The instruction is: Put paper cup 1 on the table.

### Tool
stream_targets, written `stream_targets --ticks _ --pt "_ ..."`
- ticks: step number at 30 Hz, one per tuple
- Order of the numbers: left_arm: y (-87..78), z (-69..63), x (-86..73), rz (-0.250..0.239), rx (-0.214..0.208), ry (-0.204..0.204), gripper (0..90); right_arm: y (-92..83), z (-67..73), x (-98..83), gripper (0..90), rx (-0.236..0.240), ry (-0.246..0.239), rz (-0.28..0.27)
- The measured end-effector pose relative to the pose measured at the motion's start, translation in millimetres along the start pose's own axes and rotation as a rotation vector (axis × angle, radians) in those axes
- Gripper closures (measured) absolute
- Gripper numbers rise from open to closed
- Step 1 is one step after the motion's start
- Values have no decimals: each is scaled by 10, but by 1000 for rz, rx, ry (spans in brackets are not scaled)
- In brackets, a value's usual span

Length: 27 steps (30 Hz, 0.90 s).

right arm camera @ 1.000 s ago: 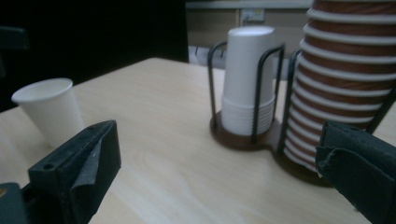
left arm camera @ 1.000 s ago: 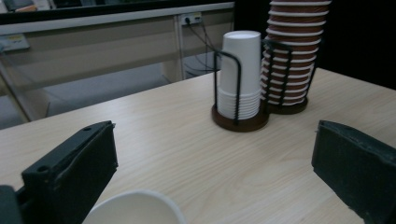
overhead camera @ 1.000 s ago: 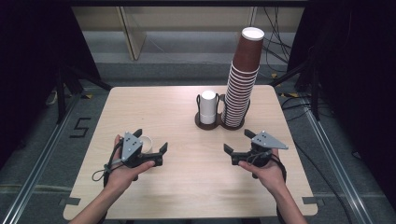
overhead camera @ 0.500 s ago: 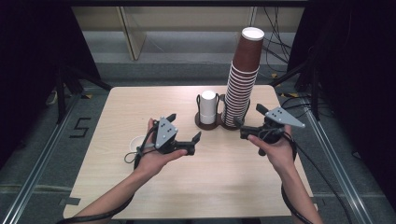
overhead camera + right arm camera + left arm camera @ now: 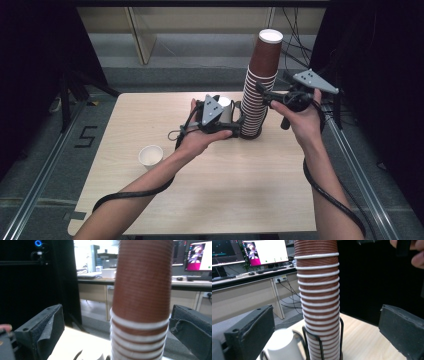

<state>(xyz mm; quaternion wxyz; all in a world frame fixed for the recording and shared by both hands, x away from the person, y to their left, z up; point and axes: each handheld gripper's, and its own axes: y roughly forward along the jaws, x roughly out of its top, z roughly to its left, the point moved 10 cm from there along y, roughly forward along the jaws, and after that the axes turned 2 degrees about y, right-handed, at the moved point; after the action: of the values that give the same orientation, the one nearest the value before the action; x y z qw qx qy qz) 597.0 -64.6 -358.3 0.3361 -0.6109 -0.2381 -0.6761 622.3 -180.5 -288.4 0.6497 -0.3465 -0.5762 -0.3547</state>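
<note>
A tall stack of brown paper cups (image 5: 259, 85) stands in a black wire holder (image 5: 250, 134) at the back of the table. My left gripper (image 5: 234, 121) is open at the stack's lower part. In the left gripper view its jaws stand wide on either side of the stack (image 5: 319, 302) without touching it. My right gripper (image 5: 265, 86) is open higher up. In the right gripper view the top cup of the stack (image 5: 142, 290) sits between the spread jaws, clear of both pads.
A white cup (image 5: 226, 102) sits in the holder's second ring, left of the stack (image 5: 284, 345). A single paper cup (image 5: 150, 156) stands upright on the wooden table (image 5: 240, 200) at the left. Desks and monitors lie beyond the table.
Both grippers have moved forward from the near part of the table to the cup stack, the right one rising to its top. The single cup at the left has come into sight.
</note>
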Motion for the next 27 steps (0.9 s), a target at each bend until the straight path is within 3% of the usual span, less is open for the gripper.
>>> stream_targets --ticks 2,5,6,8,9,10,11,14,19,22,27 --pt "61 11 21 4 1 0 2 35 -27 50 7 -13 -2 -2" --pt "332 77 147 3 7 -19 7 189 -143 206 7 -44 -1 12" --pt "332 77 147 3 7 -19 8 224 -164 233 7 -46 2 17" --pt "504 77 209 9 -5 -11 11 281 -207 269 7 -57 0 24" --pt "504 77 209 9 -5 -11 11 281 -207 269 7 -57 0 24" --pt "632 86 248 17 -7 -3 11 333 -232 297 9 -63 3 34" --pt "632 86 248 17 -7 -3 12 333 -232 297 9 -63 3 34" --pt "824 136 312 18 -6 -23 16 425 -257 340 9 -64 11 47" --pt "960 152 336 24 -9 -24 25 499 -296 355 13 -69 7 60" --pt "1073 167 339 25 -18 -58 30 556 -322 364 25 -74 15 66" --pt "1143 130 324 20 -33 -78 62 607 -323 368 52 -79 36 66"
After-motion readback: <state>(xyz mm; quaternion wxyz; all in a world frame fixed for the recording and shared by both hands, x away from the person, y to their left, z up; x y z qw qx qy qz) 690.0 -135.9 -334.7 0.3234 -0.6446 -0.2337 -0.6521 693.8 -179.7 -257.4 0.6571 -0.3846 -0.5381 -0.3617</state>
